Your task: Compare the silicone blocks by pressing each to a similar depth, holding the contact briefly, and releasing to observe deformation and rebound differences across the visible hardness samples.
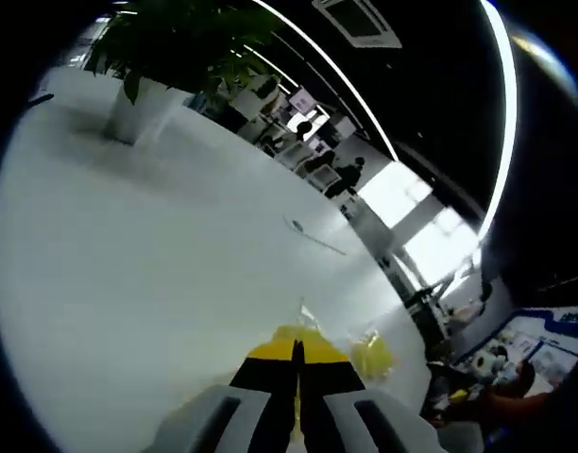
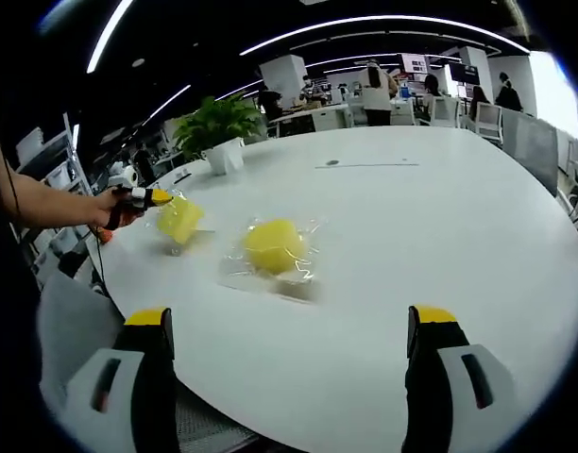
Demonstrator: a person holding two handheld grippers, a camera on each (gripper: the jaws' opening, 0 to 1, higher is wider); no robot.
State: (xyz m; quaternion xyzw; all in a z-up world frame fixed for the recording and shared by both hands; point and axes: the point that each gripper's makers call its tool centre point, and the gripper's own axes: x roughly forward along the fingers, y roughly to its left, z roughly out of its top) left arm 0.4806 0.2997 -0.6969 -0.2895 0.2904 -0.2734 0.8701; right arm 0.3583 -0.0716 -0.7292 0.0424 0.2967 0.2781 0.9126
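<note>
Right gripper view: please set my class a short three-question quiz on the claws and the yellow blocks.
1. True or false: the right claw is open.
2. Which lies nearer the right claw? A: the round yellow block. B: the flatter block beside the left claw.
3. Fill in: the potted plant stands on the white ____.
Key: 1 true; 2 A; 3 table.

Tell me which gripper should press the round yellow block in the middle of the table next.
Right, probably. The right gripper is open and faces the round yellow block lying free on the table. The left gripper sits shut at the other yellow block, near the table edge.
</note>
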